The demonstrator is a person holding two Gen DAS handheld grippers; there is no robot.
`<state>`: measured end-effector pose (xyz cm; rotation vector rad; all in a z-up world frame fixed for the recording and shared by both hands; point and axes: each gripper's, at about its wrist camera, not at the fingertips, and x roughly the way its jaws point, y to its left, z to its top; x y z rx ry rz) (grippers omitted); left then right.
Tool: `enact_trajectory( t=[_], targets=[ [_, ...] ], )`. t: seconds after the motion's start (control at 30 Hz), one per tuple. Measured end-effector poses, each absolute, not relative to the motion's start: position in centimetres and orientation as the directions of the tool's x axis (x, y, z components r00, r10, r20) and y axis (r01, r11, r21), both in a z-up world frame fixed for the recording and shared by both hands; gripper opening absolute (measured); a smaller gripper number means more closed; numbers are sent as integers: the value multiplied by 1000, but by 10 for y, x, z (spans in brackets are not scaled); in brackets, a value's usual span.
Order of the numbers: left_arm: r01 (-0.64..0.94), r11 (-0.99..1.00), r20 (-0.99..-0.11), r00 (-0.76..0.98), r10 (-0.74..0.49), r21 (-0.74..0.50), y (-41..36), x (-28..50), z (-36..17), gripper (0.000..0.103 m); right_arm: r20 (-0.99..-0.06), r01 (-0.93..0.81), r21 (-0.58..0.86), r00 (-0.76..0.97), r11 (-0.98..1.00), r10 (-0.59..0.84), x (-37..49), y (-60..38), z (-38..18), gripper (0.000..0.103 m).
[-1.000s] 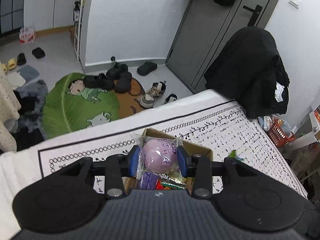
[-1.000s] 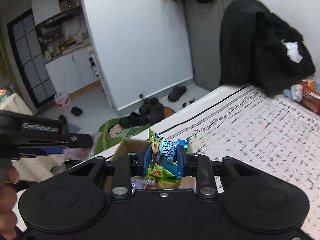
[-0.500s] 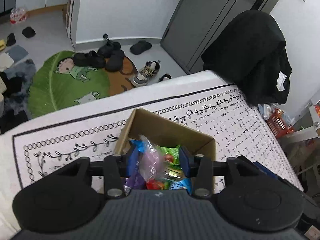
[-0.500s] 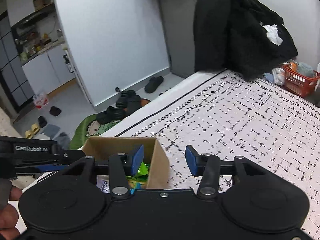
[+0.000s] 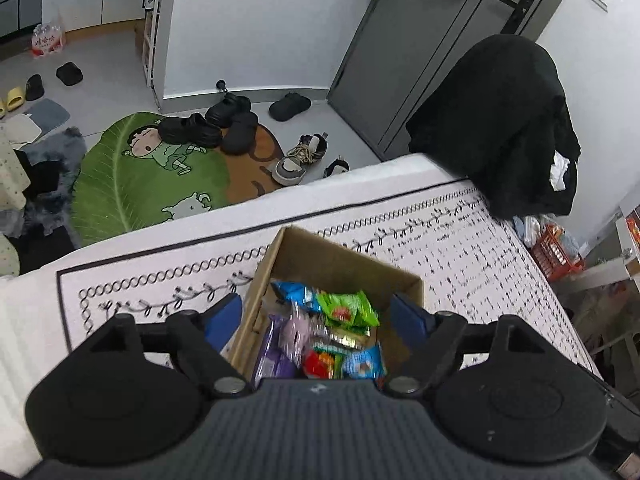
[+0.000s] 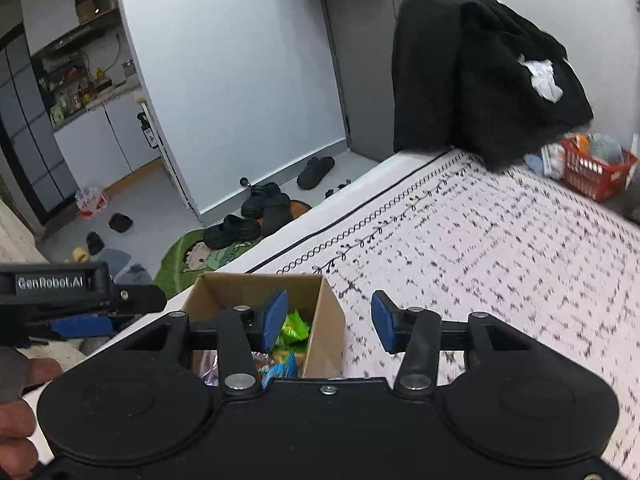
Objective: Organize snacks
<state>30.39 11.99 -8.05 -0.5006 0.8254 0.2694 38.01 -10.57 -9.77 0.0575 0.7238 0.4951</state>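
Since a second ago: both snacks let go, purple bun and green-blue packet now down in the cardboard box (image 5: 335, 268), both claws spread.

Left wrist view: left claw (image 5: 318, 316) wide apart, empty, hovering over the box on the patterned bed (image 5: 472, 248). Between its blue pads (image 5: 222, 318), a heap of snack packets (image 5: 326, 336): green, blue, red, purple, slightly blurred.

Right wrist view: right claw (image 6: 324, 320) apart, gripping nothing, straddling the box's right wall (image 6: 325, 324). Green packet (image 6: 295, 330) visible inside. Left claw (image 6: 76, 326) at far left, a hand (image 6: 18, 416) beneath it.
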Motion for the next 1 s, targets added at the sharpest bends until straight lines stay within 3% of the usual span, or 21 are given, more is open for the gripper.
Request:
enact_trajectory(
  t=[0.5,0.7,0.77,1.0],
  targets=[
    [-375,881,-733,678,49,-288,92,243,-27,90,-610,-363,235,667,902,427,327,-151,-47,69],
    [-352,894,-721,691,50,-276,86,219,-10,103,-585,-349,269,681,897,441,302,-168,-26,93],
    [-339,898,-711,702,42,-281,83,211,-3,103,-568,-340,280,695,898,440,293,-175,-19,100],
    [-284,923,-688,725,30,-258,70,184,16,103,-542,-325,282,722,903,429,266,-191,0,103]
  ],
)
